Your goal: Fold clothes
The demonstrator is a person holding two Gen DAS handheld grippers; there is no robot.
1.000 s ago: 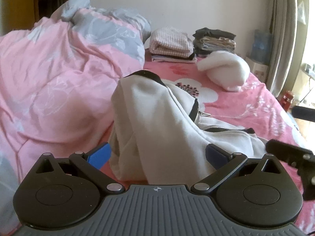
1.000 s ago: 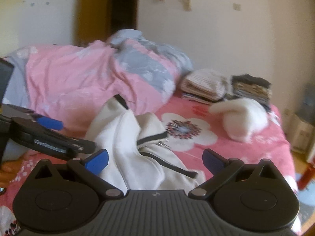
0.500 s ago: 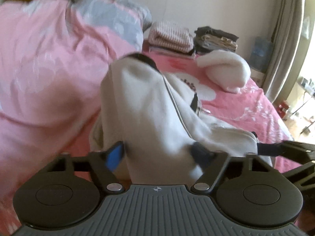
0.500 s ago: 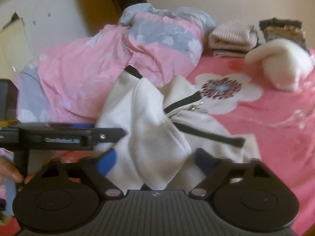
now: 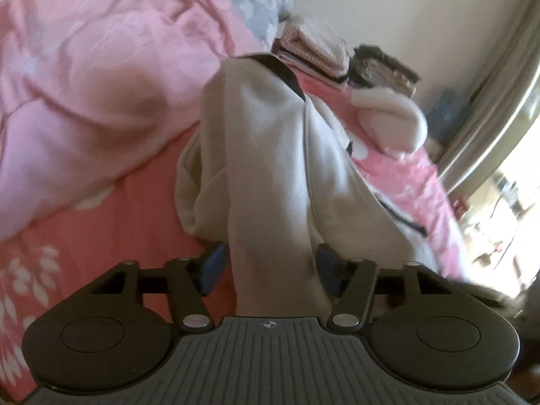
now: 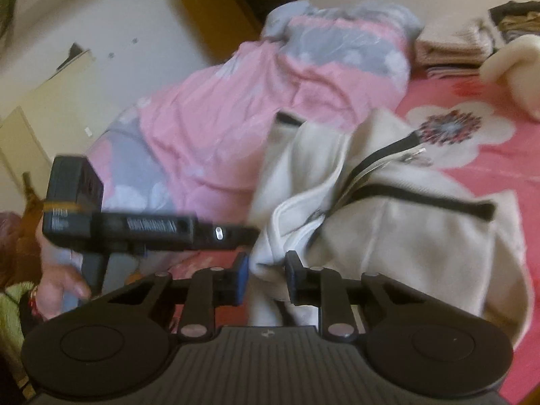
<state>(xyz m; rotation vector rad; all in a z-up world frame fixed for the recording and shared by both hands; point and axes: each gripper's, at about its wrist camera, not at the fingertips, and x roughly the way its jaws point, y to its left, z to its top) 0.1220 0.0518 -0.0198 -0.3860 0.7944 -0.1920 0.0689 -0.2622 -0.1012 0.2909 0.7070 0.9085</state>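
Two fisheye views, each from a camera mounted on a hand-held gripper, looking forward and down along its fingers.

The left wrist view sits low and very near a cream jacket (image 5: 270,155) on the bed (image 5: 128,216), facing the far wall, with the window at its right edge. It is tilted, so the room leans.

The right wrist view, also close and tilted, looks across the same jacket (image 6: 405,229) from its other side, and catches the left gripper (image 6: 243,233) at its left.

Both views share the jacket, the pink duvet (image 5: 84,84), the folded piles (image 5: 317,44) and the white plush (image 5: 391,118).
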